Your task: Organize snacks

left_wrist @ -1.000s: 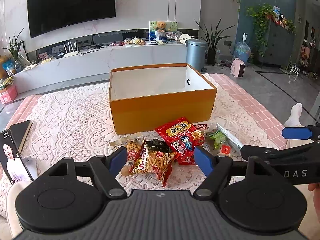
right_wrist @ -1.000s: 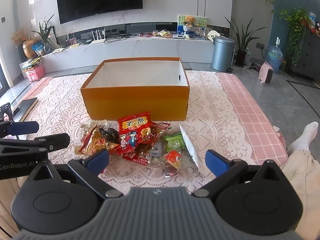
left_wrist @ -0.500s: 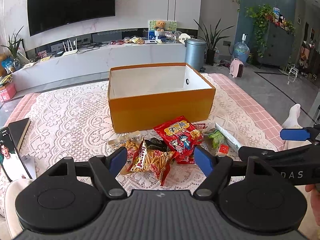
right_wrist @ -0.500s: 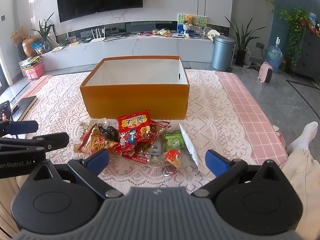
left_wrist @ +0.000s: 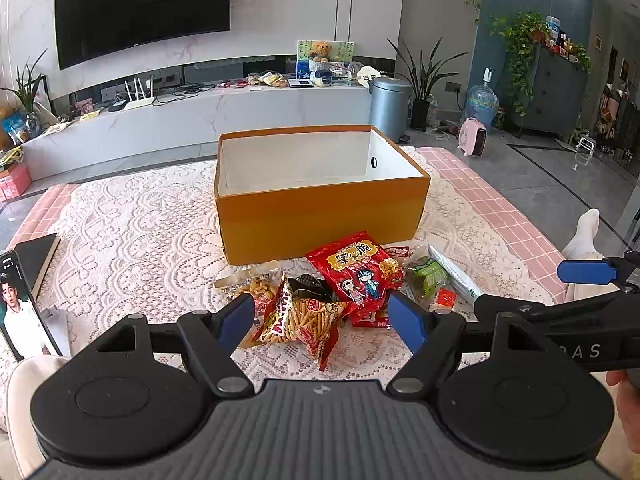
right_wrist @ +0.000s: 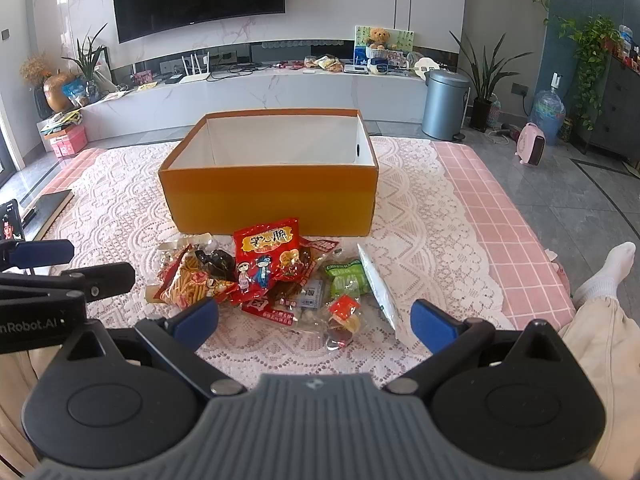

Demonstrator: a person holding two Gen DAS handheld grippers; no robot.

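Note:
An empty orange box with a white inside stands on the lace cloth. A heap of snack packs lies in front of it: a red cartoon bag, a fries bag, a green pack and a long white pack. My left gripper is open and empty, hovering just short of the fries bag. My right gripper is open and empty, near the small red candy pack.
A phone and a dark book lie at the left of the cloth. A leg in a white sock rests at the right. A TV bench, a bin and plants stand behind.
Both grippers have edged forward and a little down toward the snack heap. Both stay open. The snacks and the box have not moved.

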